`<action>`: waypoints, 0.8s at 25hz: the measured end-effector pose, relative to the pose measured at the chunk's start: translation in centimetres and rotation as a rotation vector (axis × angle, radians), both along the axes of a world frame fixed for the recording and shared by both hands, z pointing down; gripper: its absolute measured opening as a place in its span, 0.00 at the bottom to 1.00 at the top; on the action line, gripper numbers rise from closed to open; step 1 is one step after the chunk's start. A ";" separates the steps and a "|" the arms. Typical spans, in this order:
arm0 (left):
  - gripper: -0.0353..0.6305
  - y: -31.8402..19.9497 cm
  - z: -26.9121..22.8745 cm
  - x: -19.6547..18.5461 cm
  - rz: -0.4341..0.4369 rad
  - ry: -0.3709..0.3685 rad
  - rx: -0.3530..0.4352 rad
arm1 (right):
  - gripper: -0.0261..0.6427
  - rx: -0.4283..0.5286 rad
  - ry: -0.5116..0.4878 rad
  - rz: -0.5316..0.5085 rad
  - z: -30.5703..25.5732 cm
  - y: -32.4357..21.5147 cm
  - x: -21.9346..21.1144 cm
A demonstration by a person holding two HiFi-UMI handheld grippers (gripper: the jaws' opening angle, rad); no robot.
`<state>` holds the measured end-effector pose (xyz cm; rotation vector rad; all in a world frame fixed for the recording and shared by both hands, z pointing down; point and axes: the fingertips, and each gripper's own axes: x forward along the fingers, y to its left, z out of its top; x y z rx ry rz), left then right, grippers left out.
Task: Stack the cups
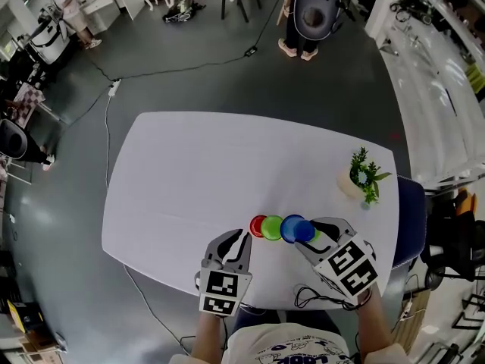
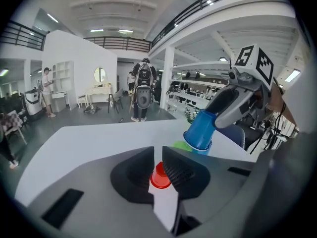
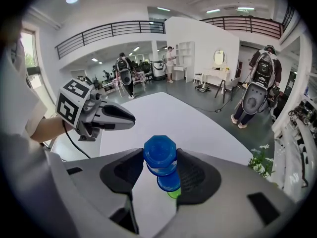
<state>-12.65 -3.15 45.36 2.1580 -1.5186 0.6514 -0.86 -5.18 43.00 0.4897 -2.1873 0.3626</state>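
Right tool (image 3: 160,161) clamps blue cup (image 3: 159,151); left tool (image 2: 158,153), nearly together, half-hides red cup (image 2: 159,179).

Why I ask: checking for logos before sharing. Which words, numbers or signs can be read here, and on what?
No readable words or numbers in any view.
Left gripper, right gripper: only black-and-white square markers, no letters.
Person's white shirt: blue print, too blurred to read.
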 end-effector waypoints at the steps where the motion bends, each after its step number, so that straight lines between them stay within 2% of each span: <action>1: 0.15 0.1 0.0 -0.2 0.001 -0.003 0.001 | 0.38 0.003 0.003 -0.001 0.1 0.0 -0.1; 7: 0.15 1.1 0.2 -0.4 -0.001 -0.007 0.004 | 0.38 0.033 -0.004 -0.002 0.4 0.4 -0.3; 15: 0.15 2.0 -0.1 -0.5 -0.001 -0.010 0.017 | 0.41 0.073 -0.085 0.040 -0.4 0.5 -0.7; 17: 0.15 2.1 -0.5 -0.9 -0.007 -0.006 0.026 | 0.44 0.093 -0.119 0.064 -1.2 0.3 -0.9; 20: 0.15 1.8 -2.2 -1.8 -0.029 0.011 0.059 | 0.45 0.123 -0.231 0.130 -4.1 -0.3 -1.0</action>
